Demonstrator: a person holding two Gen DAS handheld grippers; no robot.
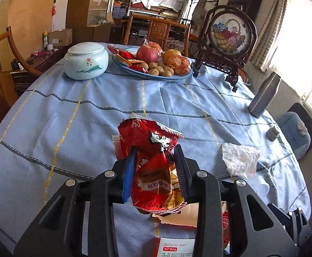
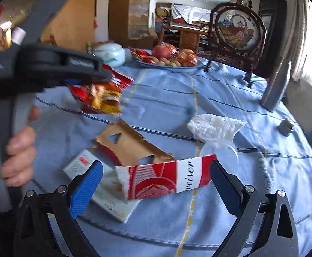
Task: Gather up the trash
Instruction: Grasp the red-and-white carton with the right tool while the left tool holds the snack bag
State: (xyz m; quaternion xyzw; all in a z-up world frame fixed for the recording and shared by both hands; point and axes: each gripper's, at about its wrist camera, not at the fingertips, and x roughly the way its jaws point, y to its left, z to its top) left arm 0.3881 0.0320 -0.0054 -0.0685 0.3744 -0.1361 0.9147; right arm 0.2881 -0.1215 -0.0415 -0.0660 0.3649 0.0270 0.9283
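Observation:
My left gripper (image 1: 154, 152) is shut on a red snack bag (image 1: 153, 160) and holds it above the blue tablecloth. In the right wrist view the bag (image 2: 102, 92) hangs from that gripper at the upper left. My right gripper (image 2: 156, 171) is open, its fingers either side of a torn red-and-white beer carton (image 2: 166, 180). A brown torn cardboard piece (image 2: 130, 145) lies just behind it. A white medicine box (image 2: 104, 190) lies under the carton's left end. A crumpled white tissue (image 2: 213, 126) lies to the right; it also shows in the left wrist view (image 1: 239, 158).
A fruit plate (image 1: 147, 75), a white ceramic jar (image 1: 86, 61) and a framed ornament on a stand (image 1: 226, 40) stand at the table's far side. A grey metal bottle (image 1: 263, 96) and its small cap (image 1: 272, 132) are at the right edge. Chairs surround the table.

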